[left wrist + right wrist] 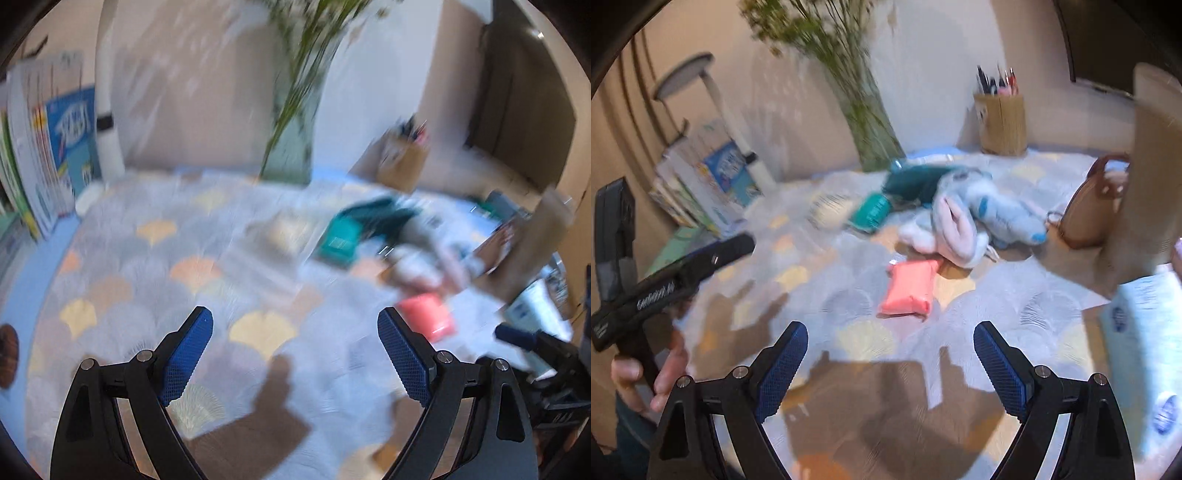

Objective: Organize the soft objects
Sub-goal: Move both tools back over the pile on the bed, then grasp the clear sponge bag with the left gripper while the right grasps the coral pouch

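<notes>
Left wrist view: nearest the camera, the left gripper (pixel 295 328) has its jaws spread wide with nothing between them, only the patterned cloth (pixel 155 266) that covers the desk. Just past the right-hand jaw lies a pink pouch (pixel 428 314), untouched. Farther back sit a teal pouch (pixel 340 242) and a blurred heap of soft things. A vase (pixel 291 147) of green stems stands at the rear, with books (pixel 48 155) at the left edge.

Right wrist view: the right gripper (pixel 891 332) also has its jaws wide apart, empty, above the cloth. The pink pouch (pixel 910 290) lies just ahead of them. Behind it rests a blue-and-white plush toy (pixel 975 214), touching the teal pouch (pixel 871 212). A pen holder (pixel 1001 123) stands at the back. At the left a hand (pixel 657 376) grips the other tool's handle.
</notes>
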